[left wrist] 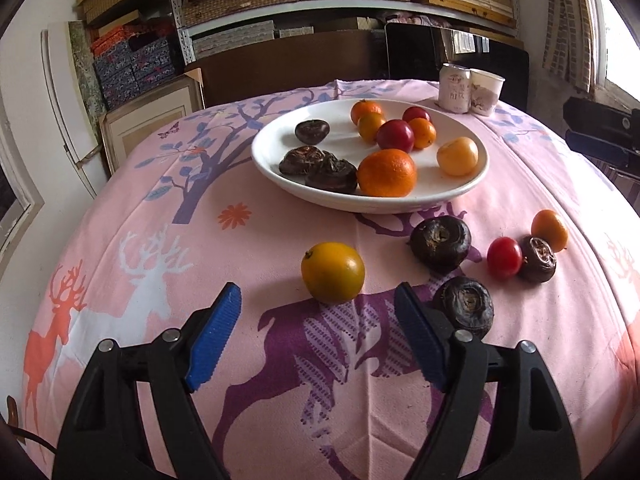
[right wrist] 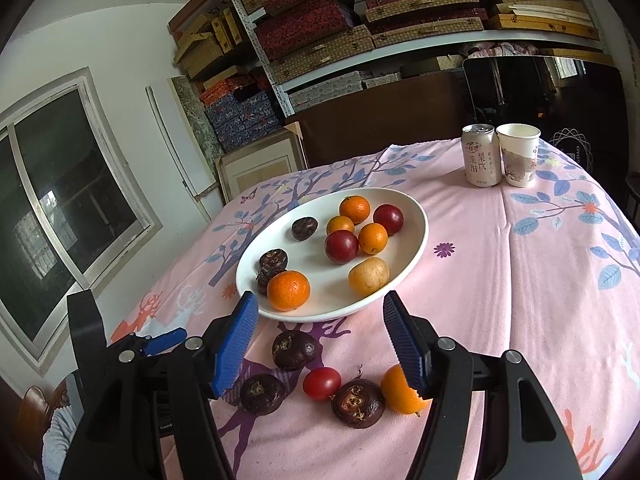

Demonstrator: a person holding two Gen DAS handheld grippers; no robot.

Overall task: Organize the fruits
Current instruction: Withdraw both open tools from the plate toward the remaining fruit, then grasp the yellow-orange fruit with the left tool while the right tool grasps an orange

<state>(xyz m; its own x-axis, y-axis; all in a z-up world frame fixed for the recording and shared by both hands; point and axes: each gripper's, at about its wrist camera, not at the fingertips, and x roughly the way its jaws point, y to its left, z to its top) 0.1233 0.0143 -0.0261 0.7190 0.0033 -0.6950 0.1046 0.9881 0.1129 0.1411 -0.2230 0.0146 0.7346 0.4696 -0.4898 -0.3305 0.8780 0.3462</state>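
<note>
Counting roughly ten fruits in the white plate [left wrist: 476,176], we judge the job about two-thirds done. Six remain on the worktop [left wrist: 248,240]: yellow fruit [left wrist: 333,272] nearest, others right. Left gripper [left wrist: 318,344] and right gripper [right wrist: 320,344] both released, empty.

I see a counter under a pink printed cloth with deer and tree motifs [left wrist: 248,184]. Directly on it: a wide white ceramic plate [left wrist: 472,176] holding fruit, and at the far corner a pale drinks can [left wrist: 454,88] touching a white paper cup [left wrist: 486,92]. Loose on the cloth, nearer me than the plate: a round yellow-orange fruit [left wrist: 333,272], three dark brown water chestnuts [left wrist: 440,243] [left wrist: 464,307] [left wrist: 538,259], a small red cherry tomato [left wrist: 504,258] touching the rightmost chestnut, and a small orange kumquat-like fruit [left wrist: 550,230] just behind that chestnut. The yellow-orange fruit sits apart, left of the rest.
</note>
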